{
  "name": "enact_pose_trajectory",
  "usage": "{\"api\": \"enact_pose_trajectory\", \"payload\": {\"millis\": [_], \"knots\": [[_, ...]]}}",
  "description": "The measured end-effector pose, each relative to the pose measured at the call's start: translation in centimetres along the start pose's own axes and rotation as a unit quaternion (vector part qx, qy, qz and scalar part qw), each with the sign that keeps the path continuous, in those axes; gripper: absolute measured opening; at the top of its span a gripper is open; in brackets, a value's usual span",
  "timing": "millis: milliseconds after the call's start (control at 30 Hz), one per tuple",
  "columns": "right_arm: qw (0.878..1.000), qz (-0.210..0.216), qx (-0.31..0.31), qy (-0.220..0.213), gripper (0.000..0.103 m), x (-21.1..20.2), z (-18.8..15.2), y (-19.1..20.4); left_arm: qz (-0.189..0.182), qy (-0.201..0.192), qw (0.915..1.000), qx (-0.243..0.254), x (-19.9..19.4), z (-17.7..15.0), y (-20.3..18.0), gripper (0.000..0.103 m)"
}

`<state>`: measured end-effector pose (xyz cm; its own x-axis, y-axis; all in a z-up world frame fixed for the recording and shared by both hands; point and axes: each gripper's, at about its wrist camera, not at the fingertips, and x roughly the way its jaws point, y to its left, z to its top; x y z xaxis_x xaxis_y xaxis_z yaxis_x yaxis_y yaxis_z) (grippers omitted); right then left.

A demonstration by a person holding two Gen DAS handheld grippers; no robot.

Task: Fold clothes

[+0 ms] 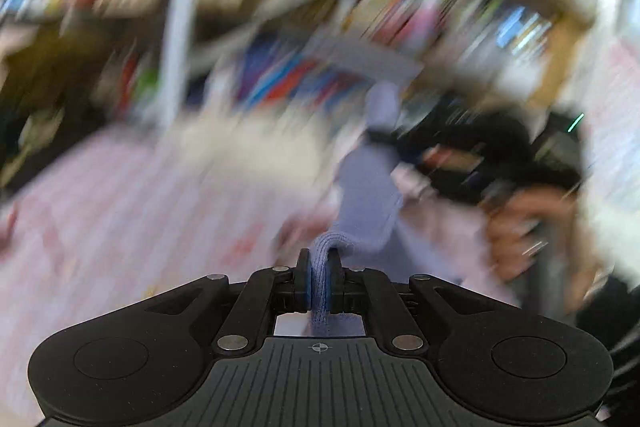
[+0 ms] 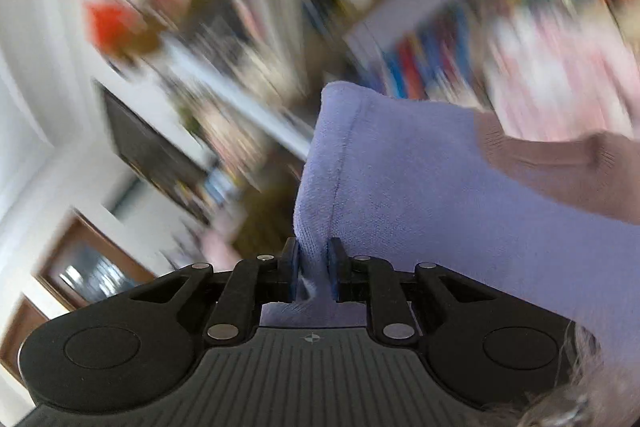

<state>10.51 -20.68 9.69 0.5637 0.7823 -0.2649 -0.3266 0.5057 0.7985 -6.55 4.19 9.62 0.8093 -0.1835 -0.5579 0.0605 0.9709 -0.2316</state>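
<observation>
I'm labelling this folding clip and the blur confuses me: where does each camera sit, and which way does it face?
Left wrist: on the left gripper, facing along its fingers over the pink bedspread to blurred bookshelves; a hand shows at right.
Right wrist: on the right gripper, tilted, facing bookshelves.
Shared: the lilac garment, pinched by both.

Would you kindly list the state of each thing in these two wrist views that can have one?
Left gripper: jaws shut on a bunched edge of the lavender knit cloth.
Right gripper: jaws shut on the hemmed edge of the same cloth.
Lavender knit cloth: lifted, stretched between both grippers.
Pink striped bedsheet: spread flat, blurred.
Person's hand: gripping the right gripper's handle.
</observation>
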Motion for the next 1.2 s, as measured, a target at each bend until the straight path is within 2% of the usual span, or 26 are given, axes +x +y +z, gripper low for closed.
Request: {"api": "enact_pose_trajectory", "payload": {"millis": [33,67,133,233,267,300,333,400,433,500,700,800,833,900,1033,1200], "knots": [[1.0,-0.011,0.008,0.017,0.013,1.0,-0.9,-0.8,0.026,0.035,0.999,-0.007,1.4,-1.1,1.0,0.006],[0.999,-0.022,0.016,0.033,0.005,2.0,-1.9,-1.6,0.052,0.069,0.9962,-0.015,2.8,-2.3,2.0,0.006],[0.997,-0.04,0.031,0.061,0.003,3.7,-3.5,-3.0,0.08,0.09,0.9926,-0.012,3.2,-3.1,2.7,0.006],[0.997,-0.031,0.011,0.063,0.003,5.2,-3.3,-1.5,0.121,0.119,0.9855,-0.006,3.7,-4.2,3.7,0.01],[0.997,-0.031,-0.008,0.064,0.003,5.7,-3.1,-0.9,0.135,0.128,0.9826,-0.004,3.8,-4.5,4.0,0.015],[0.997,-0.03,-0.026,0.065,0.003,6.0,-3.0,-0.3,0.141,0.125,0.982,0.011,3.6,-4.4,3.9,0.025],[0.997,-0.027,-0.038,0.065,0.004,6.0,-3.1,0.1,0.149,0.12,0.9811,0.026,3.4,-4.2,3.6,0.031],[0.996,-0.019,-0.051,0.068,0.004,5.8,-3.6,0.5,0.166,0.1,0.9795,0.054,3.1,-4.0,2.8,0.052],[0.996,-0.02,-0.056,0.071,0.004,5.7,-3.9,0.5,0.173,0.089,0.9787,0.065,2.9,-3.9,2.5,0.055],[0.994,-0.038,-0.062,0.083,0.004,5.4,-4.9,0.1,0.174,0.083,0.9782,0.078,3.1,-3.5,1.9,0.061],[0.982,-0.11,-0.113,0.105,0.005,3.1,-6.9,-1.1,0.167,0.093,0.9742,0.12,4.8,-3.6,-0.1,0.064],[0.974,-0.127,-0.145,0.116,0.013,1.0,-8.5,-1.8,0.158,0.093,0.9736,0.136,5.4,-3.8,-1.5,0.067],[0.971,-0.132,-0.156,0.12,0.017,0.3,-9.0,-2.0,0.153,0.092,0.9738,0.14,5.6,-3.9,-1.9,0.068],[0.965,-0.143,-0.177,0.127,0.018,-1.1,-10.1,-2.5,0.142,0.087,0.9751,0.146,5.9,-4.0,-2.9,0.071],[0.951,-0.165,-0.219,0.142,0.018,-3.9,-12.2,-3.4,0.127,0.083,0.9751,0.162,6.7,-4.0,-5.0,0.072],[0.931,-0.188,-0.27,0.159,0.027,-7.3,-14.8,-4.5,0.112,0.08,0.9724,0.188,8.1,-4.3,-7.7,0.072]]}}
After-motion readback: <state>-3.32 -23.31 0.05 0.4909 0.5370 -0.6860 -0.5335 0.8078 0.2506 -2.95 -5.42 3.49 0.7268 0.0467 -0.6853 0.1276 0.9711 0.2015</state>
